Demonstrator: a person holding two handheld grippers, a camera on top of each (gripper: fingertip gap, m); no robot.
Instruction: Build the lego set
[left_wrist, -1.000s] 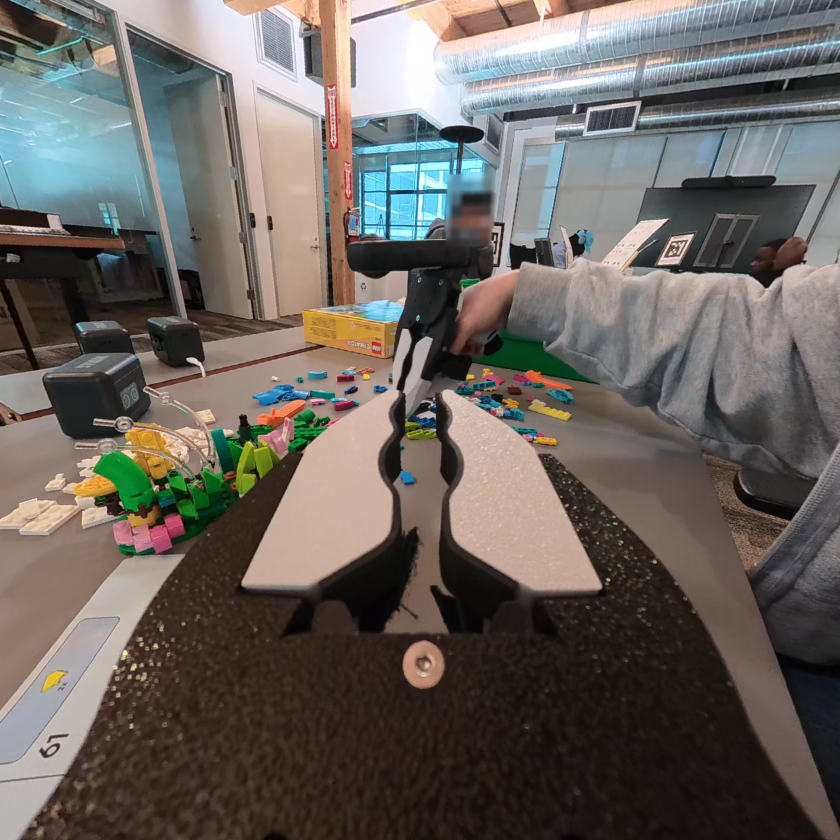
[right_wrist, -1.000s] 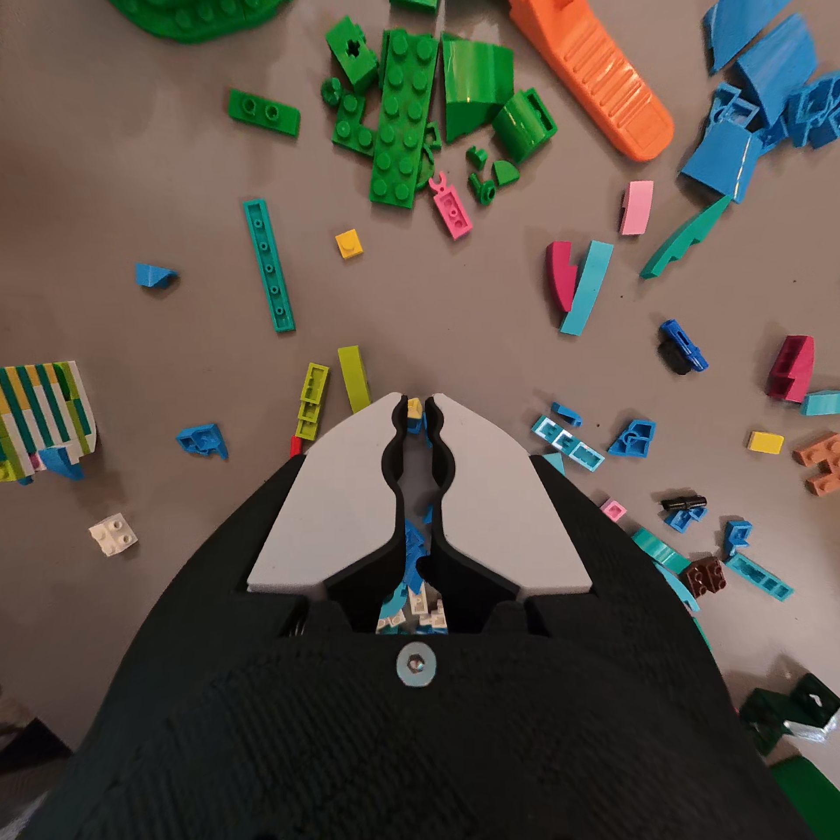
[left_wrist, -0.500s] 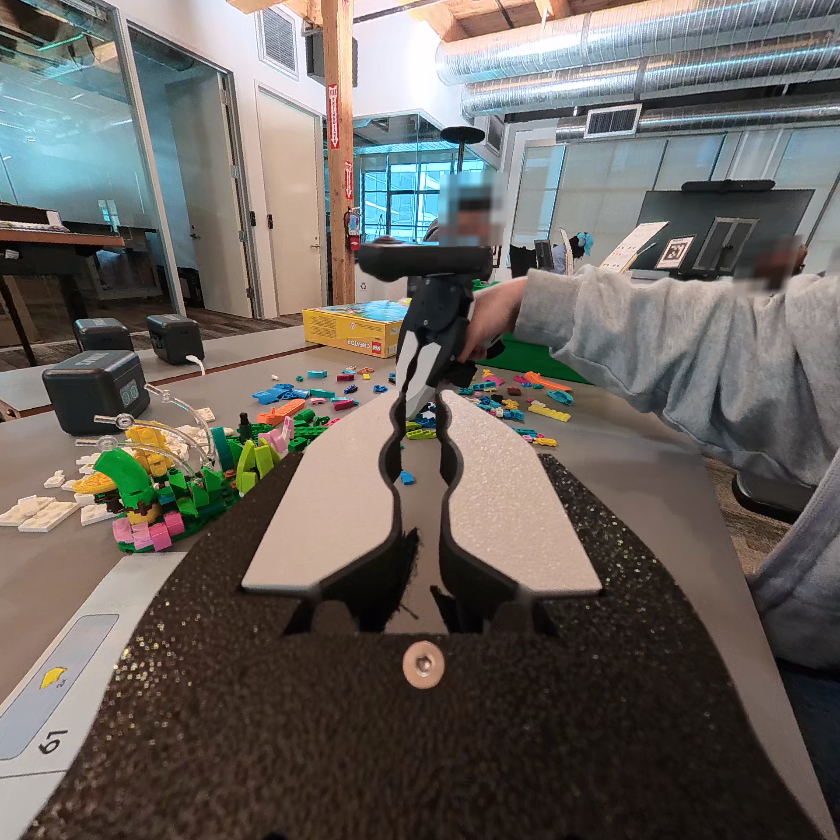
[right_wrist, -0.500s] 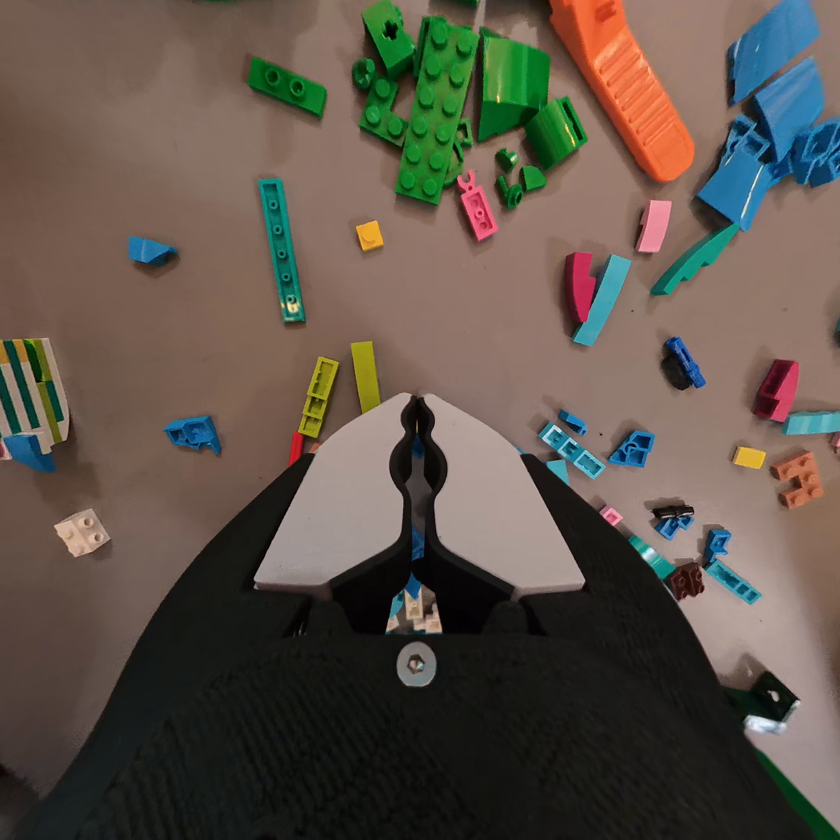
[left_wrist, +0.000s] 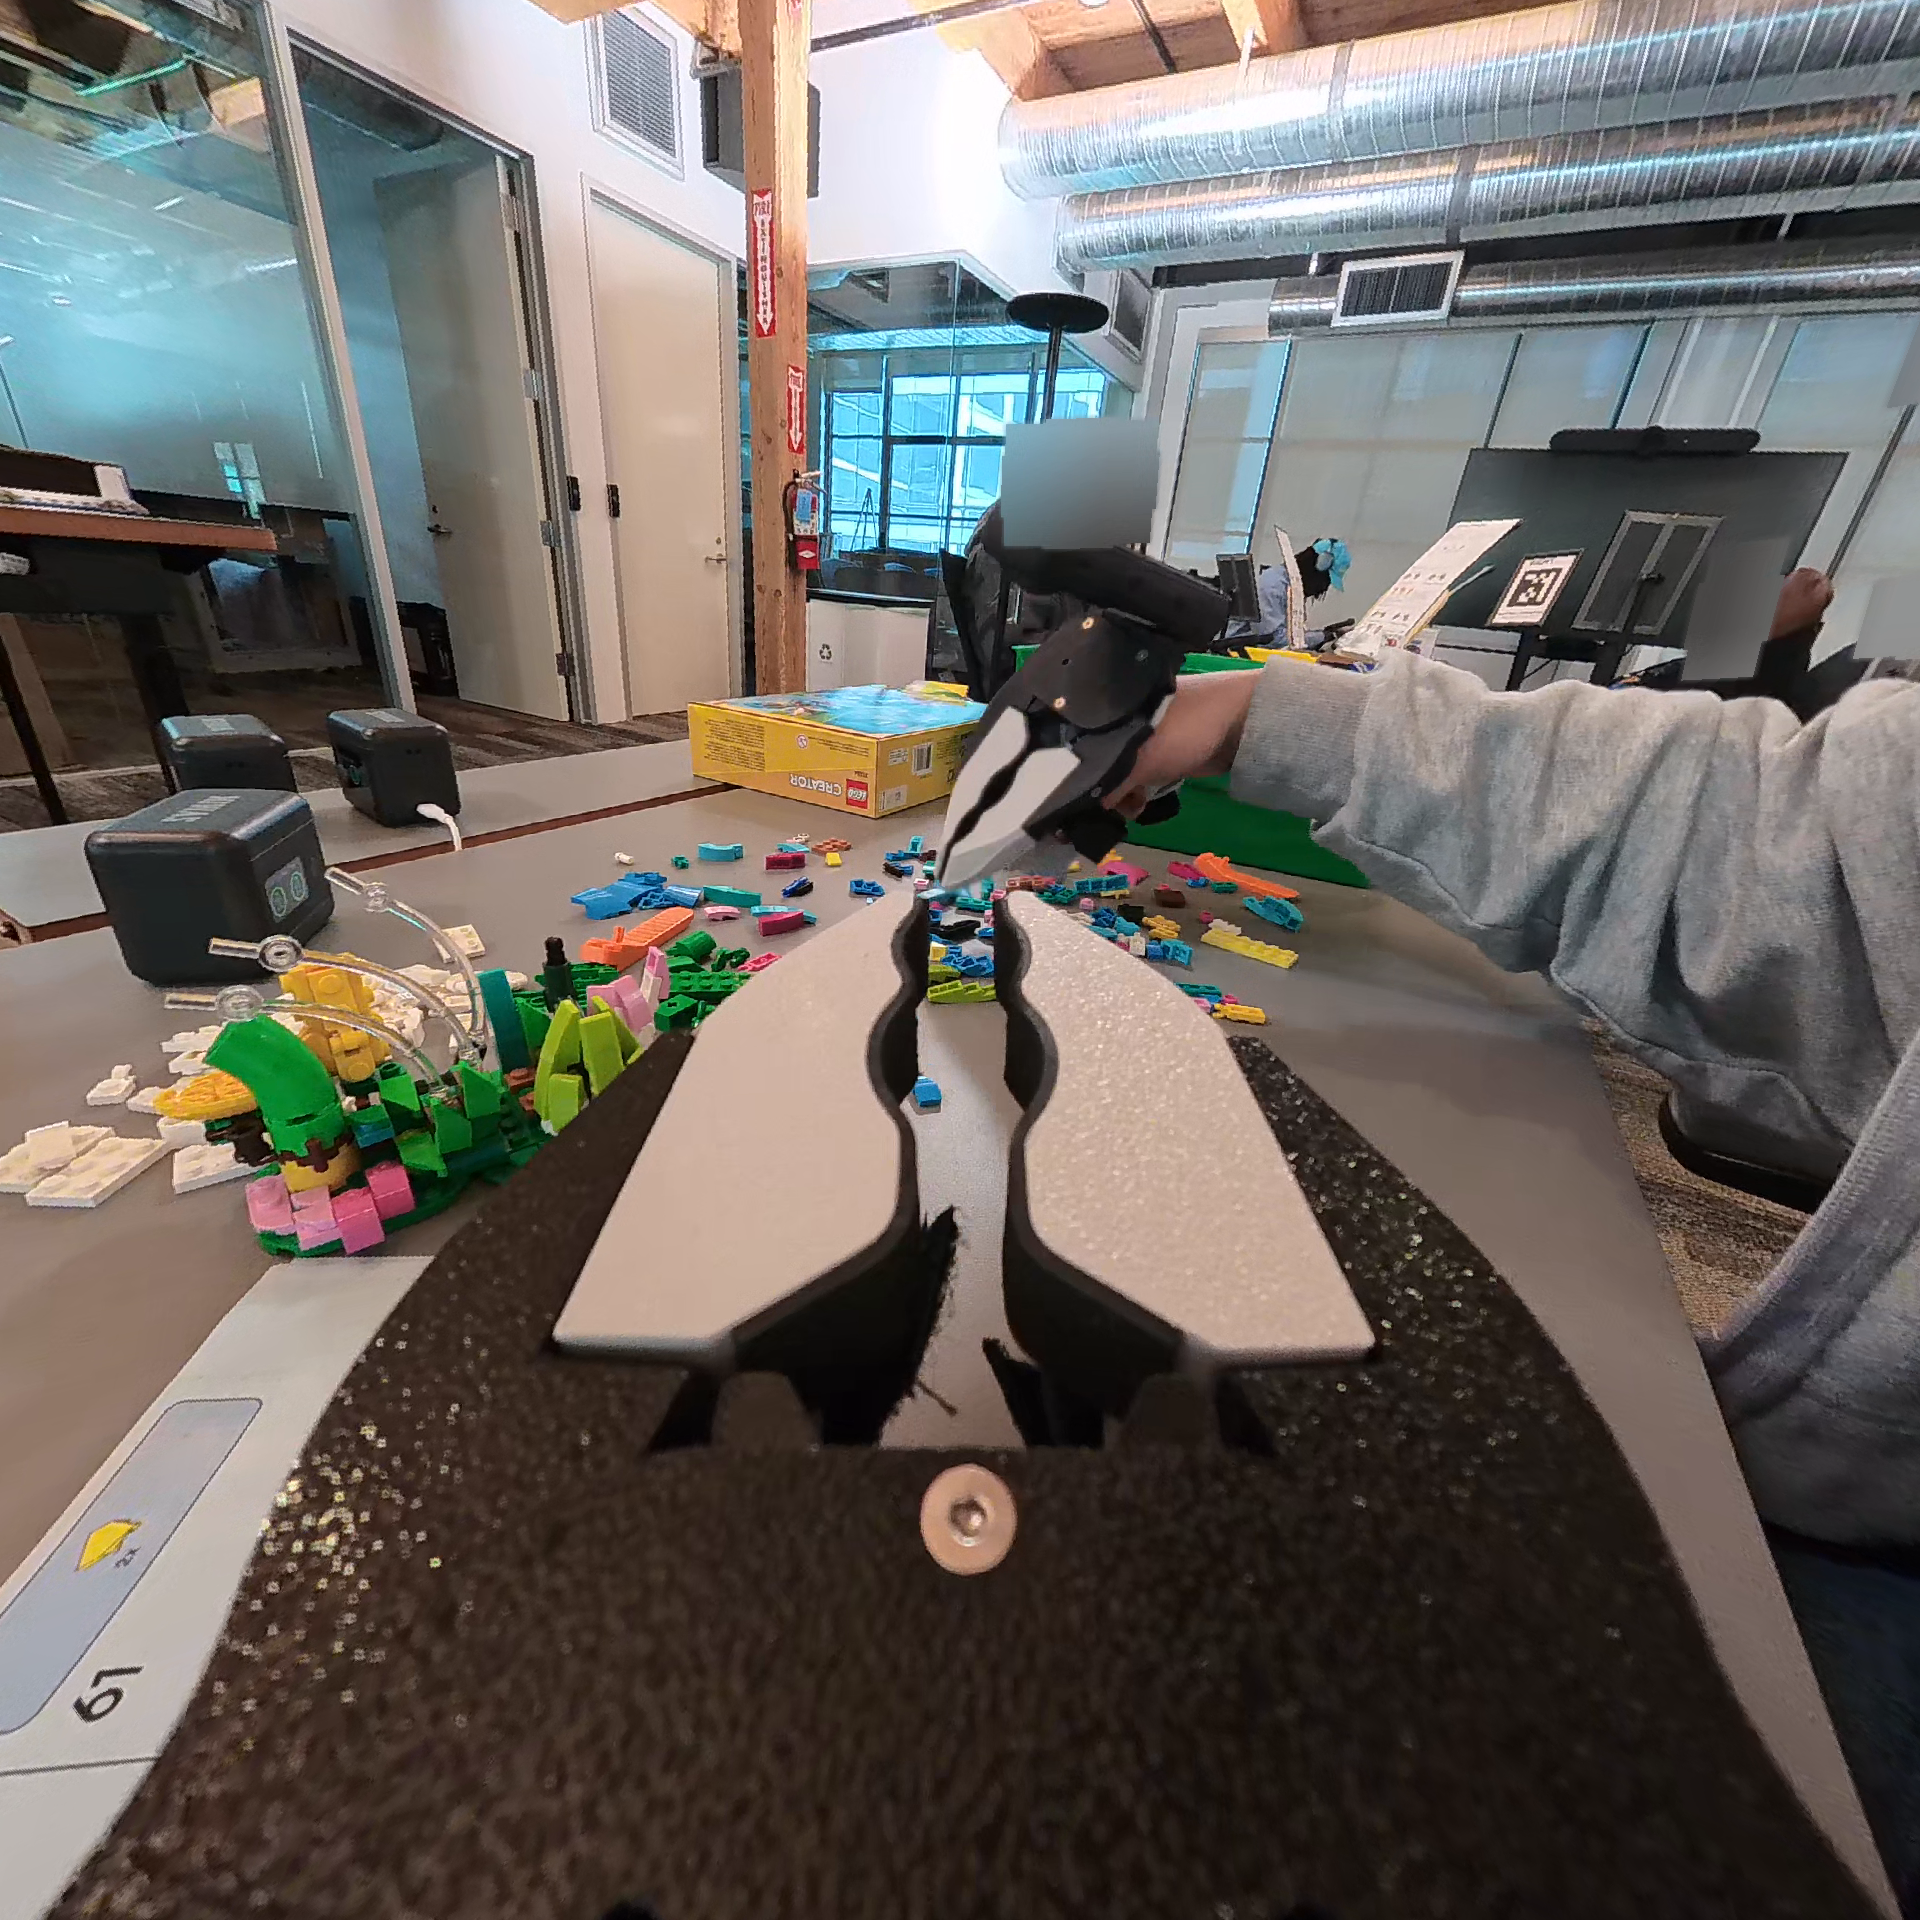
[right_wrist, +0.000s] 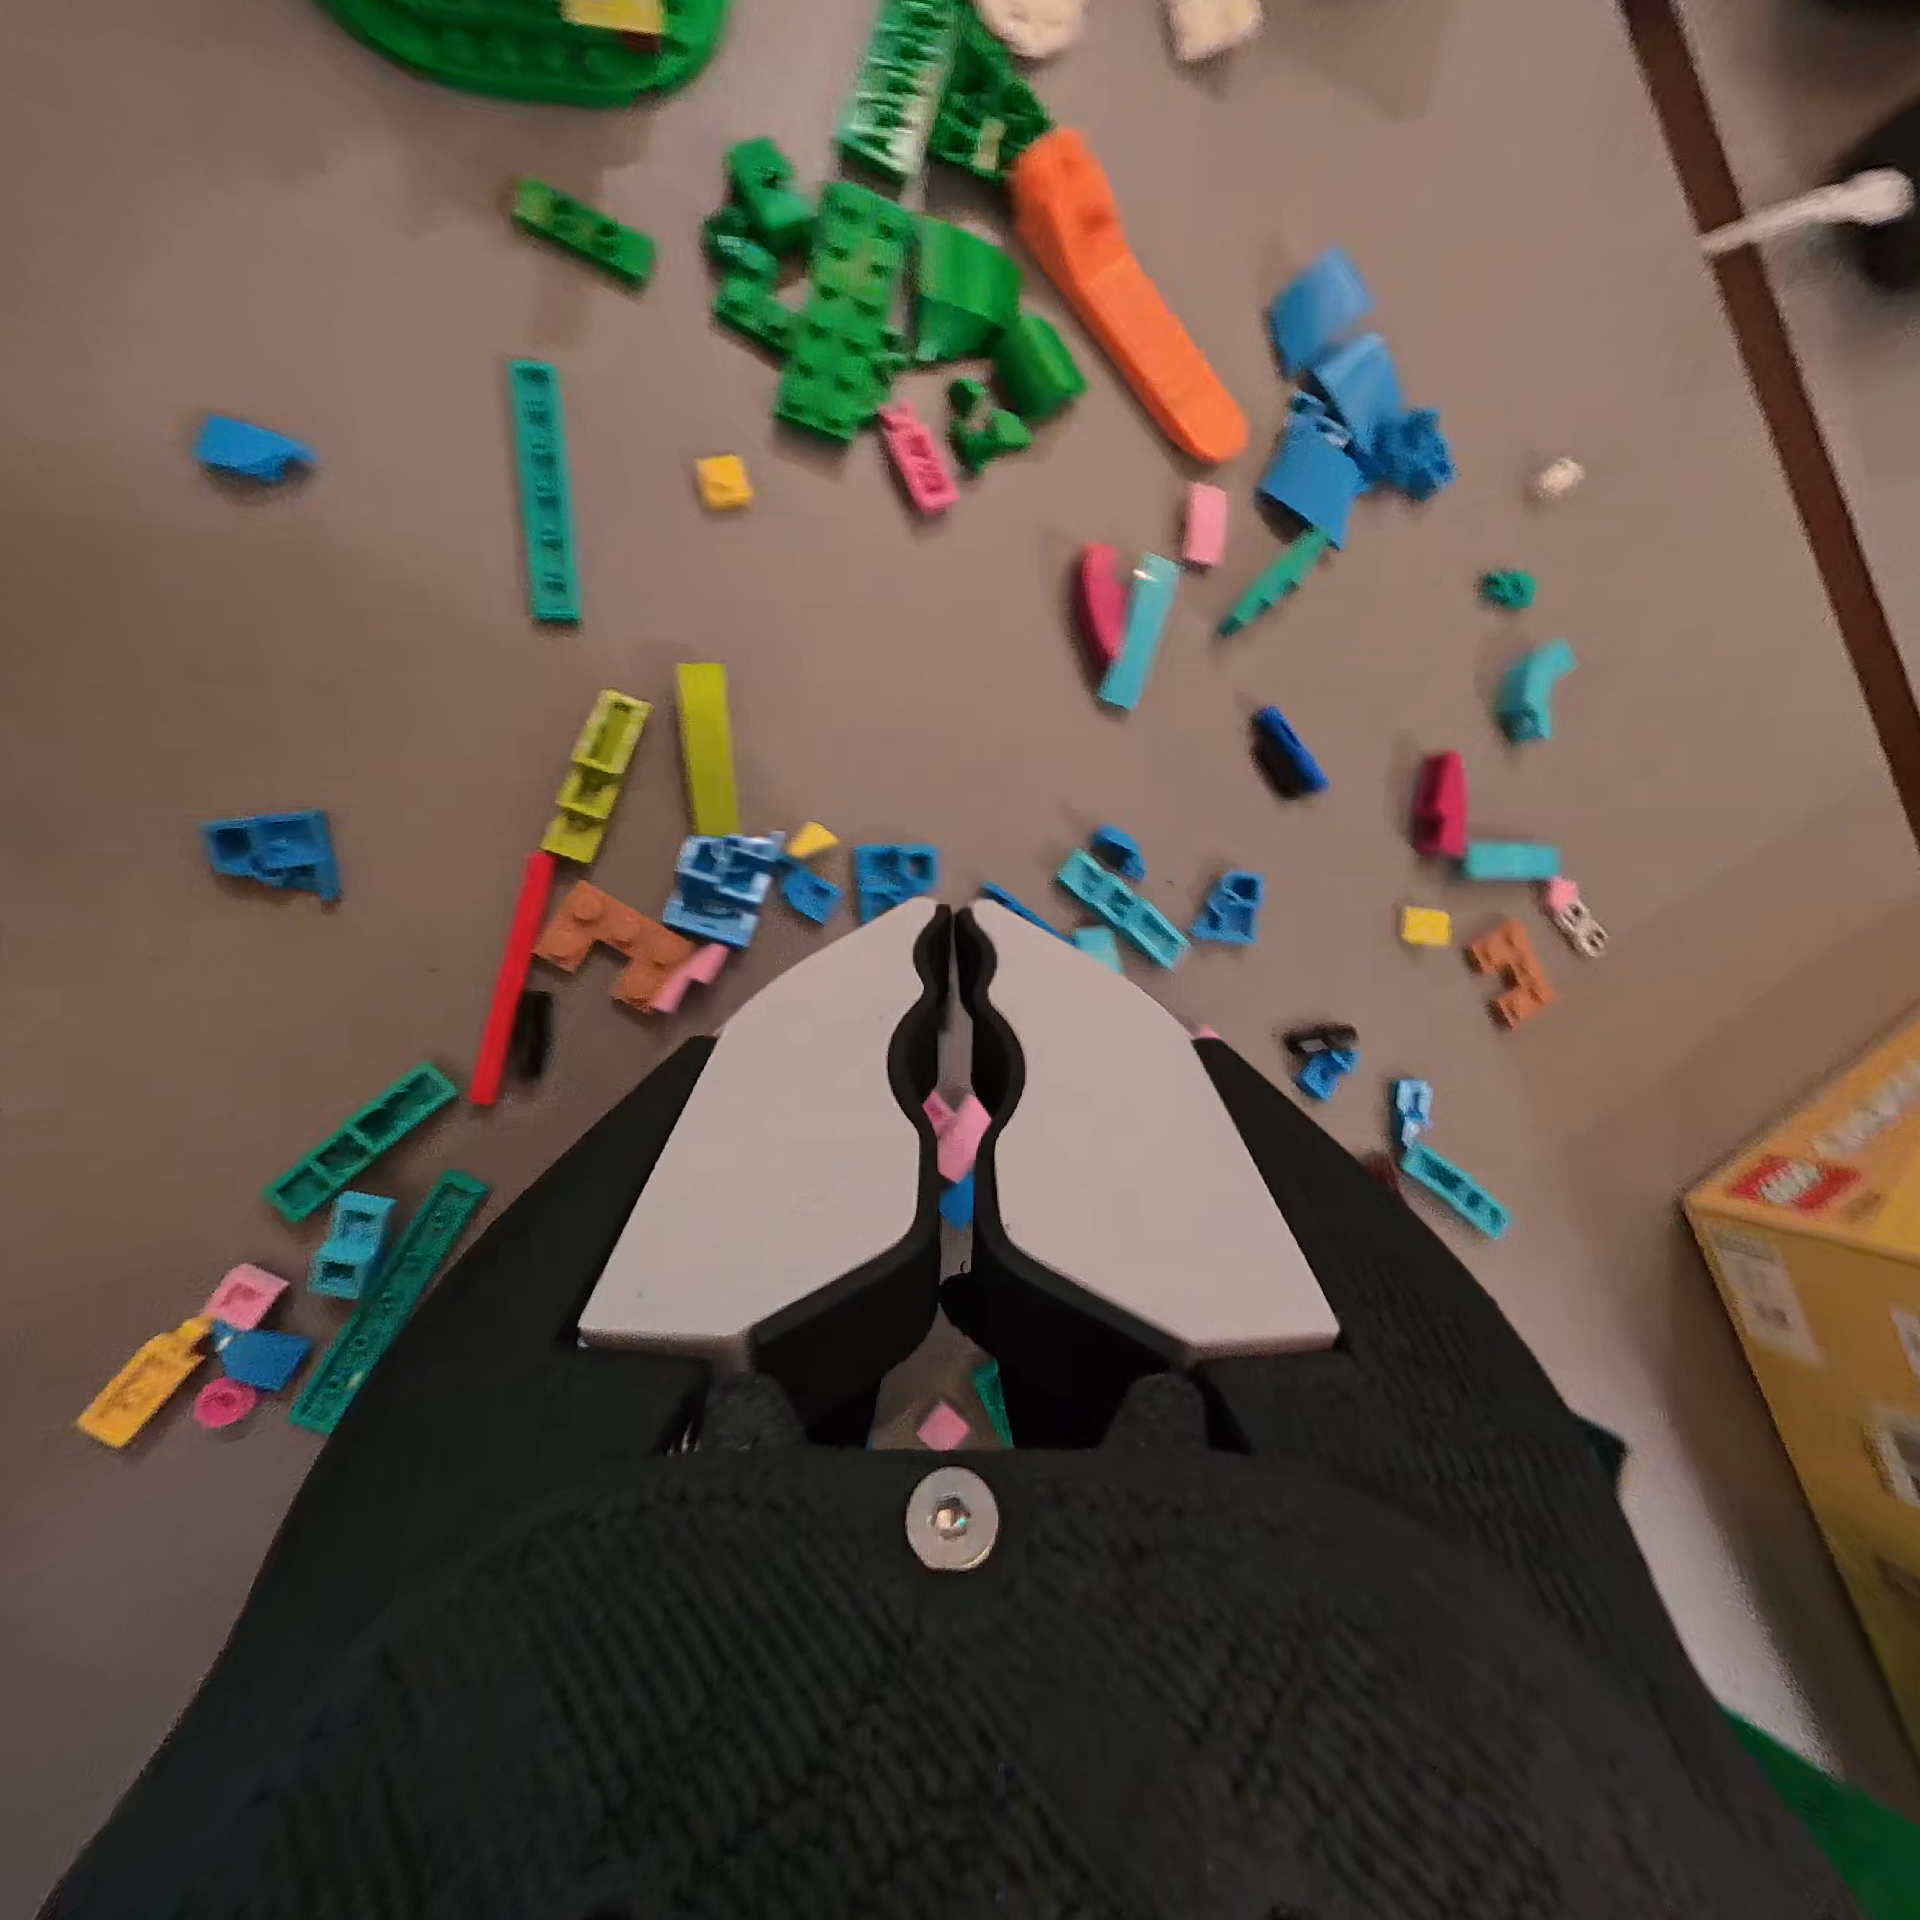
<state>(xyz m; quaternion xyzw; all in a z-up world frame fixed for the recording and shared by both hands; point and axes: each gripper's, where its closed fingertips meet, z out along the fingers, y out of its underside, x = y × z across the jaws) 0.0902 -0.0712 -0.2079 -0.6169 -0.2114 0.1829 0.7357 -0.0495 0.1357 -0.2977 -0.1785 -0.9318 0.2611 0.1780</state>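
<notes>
1. Right tool (right_wrist: 952, 914) – fingers drawn together until the tips almost meet, raised above the scattered loose bricks (right_wrist: 717, 883) on the grey table (right_wrist: 312, 644). In the left wrist view a tiny light-blue piece (left_wrist: 932, 892) seems pinched at its very tip; the right wrist view does not show it, so the hold is probable, not certain.
2. Left tool (left_wrist: 958, 914) – narrow gap between the fingers, nothing in it, hanging low over the near end of the table.
3. Lego model, part-built (left_wrist: 343, 1101) – green base with green leaves, pink blocks, a yellow figure and clear arches; stands on the table's left side, near the left tool and well apart from the right one.
4. White plates (left_wrist: 73, 1164) – loose, just left of the model.
5. Orange brick separator (right_wrist: 1127, 312) – beside a cluster of green plates (right_wrist: 852, 322).
6. Yellow set box (left_wrist: 831, 758) – far end of the table.
7. Step in hand, as judged – picking one small part out of the pile.
8. Next move, as judged – carry the part across to the model, line it up over its studs and press down; the left tool would need to brace the base. A piece this small could slip or turn in the tips.
</notes>
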